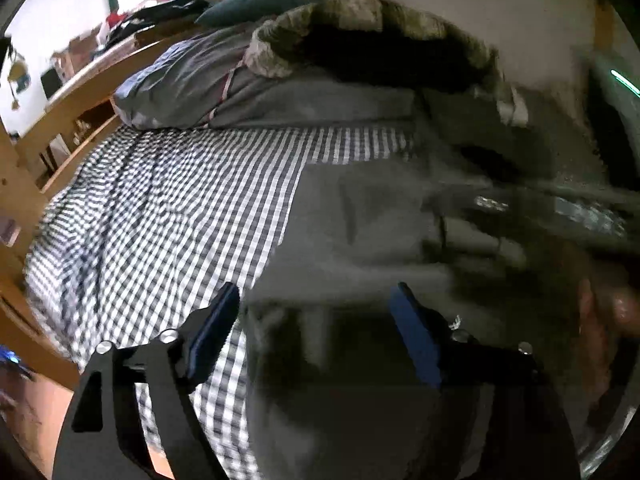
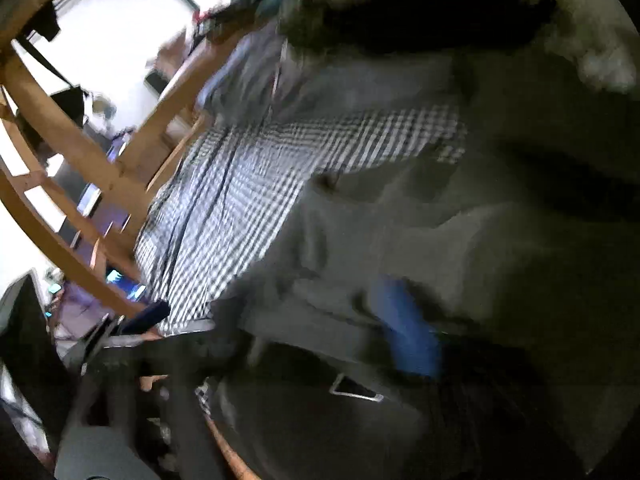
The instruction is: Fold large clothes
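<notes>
Grey coat (image 1: 360,208) with a fur-trimmed hood (image 1: 360,36) lies spread on a bed, over a black-and-white gingham sheet (image 1: 168,200). No brand, label or writing is legible on the garment in either view; both views are blurred.

Left wrist view, left to right: a wooden bed rail (image 1: 80,92) borders the sheet; a blue-grey pillow (image 1: 188,76) lies at the head of the bed; the coat body covers the centre and right. The left gripper (image 1: 316,320) stands open, its blue-padded fingers (image 1: 412,340) spread wide over the coat's near edge, with no fabric between them.

Right wrist view, left to right: the wooden frame (image 2: 80,152), the gingham sheet (image 2: 240,200), then the coat (image 2: 440,240). The right gripper (image 2: 280,320) also stands open; one finger (image 2: 408,332) rests against the grey fabric.
</notes>
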